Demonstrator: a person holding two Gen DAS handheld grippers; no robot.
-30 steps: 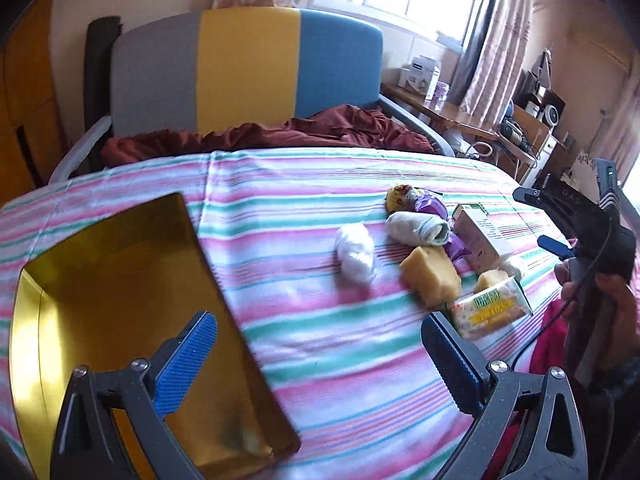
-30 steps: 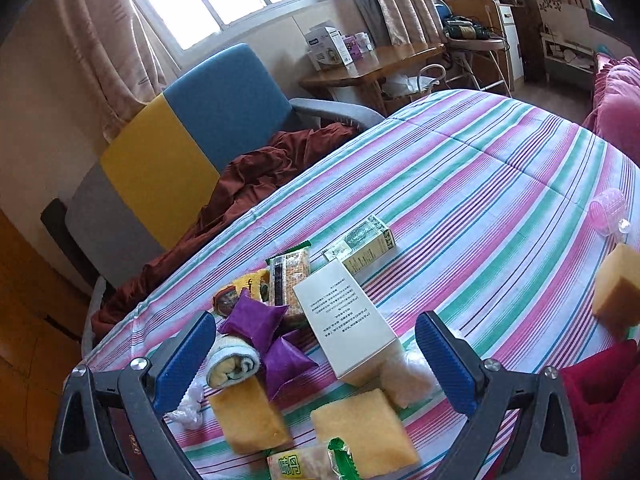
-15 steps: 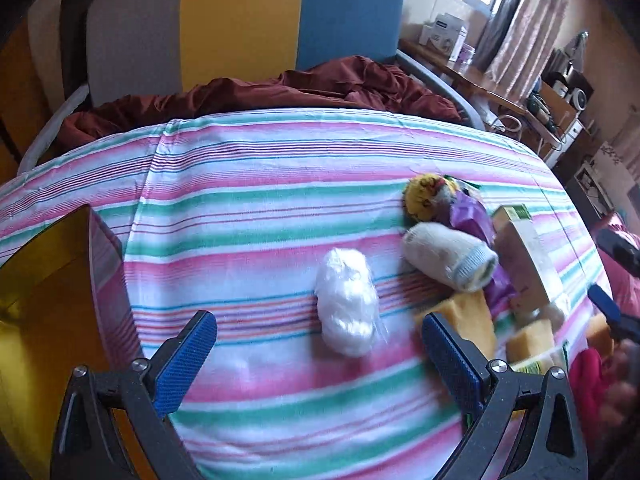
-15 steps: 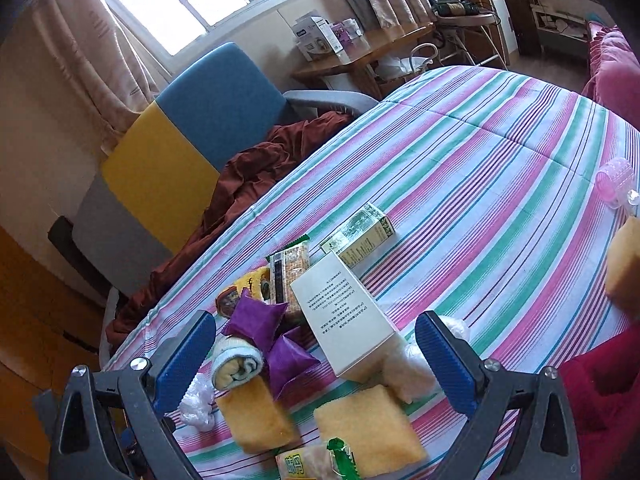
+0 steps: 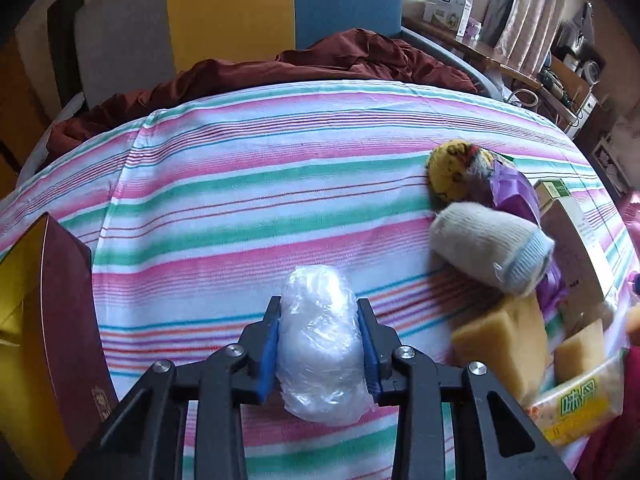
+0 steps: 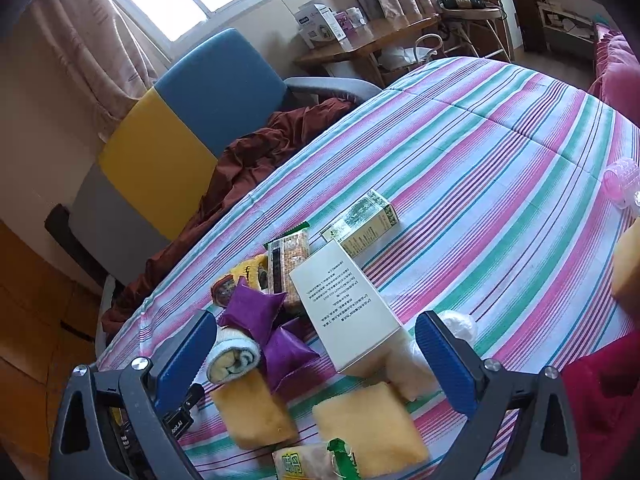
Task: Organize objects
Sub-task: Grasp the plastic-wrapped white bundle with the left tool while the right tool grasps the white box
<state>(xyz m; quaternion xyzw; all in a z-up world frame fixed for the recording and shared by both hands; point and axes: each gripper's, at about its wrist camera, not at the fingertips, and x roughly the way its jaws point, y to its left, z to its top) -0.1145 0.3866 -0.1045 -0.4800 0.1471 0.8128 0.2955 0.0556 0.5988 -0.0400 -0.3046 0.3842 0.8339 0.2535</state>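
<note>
Striped cloth (image 5: 248, 184) covers the table; a chair (image 5: 224, 12) with a maroon blanket (image 5: 352, 56) stands at the far edge, a window and side desk beyond. Bare cloth lies far of the left gripper (image 5: 319, 340), whose blue pads are clenched on the plastic wad (image 5: 320, 344). A gold tray (image 5: 24, 280) sits left, a sock roll (image 5: 492, 248) and sponges (image 5: 500, 340) right. The right gripper (image 6: 316, 360) hovers spread wide over the pile: white box (image 6: 344, 304), purple pouches (image 6: 252, 304), with open cloth to the right.
</note>
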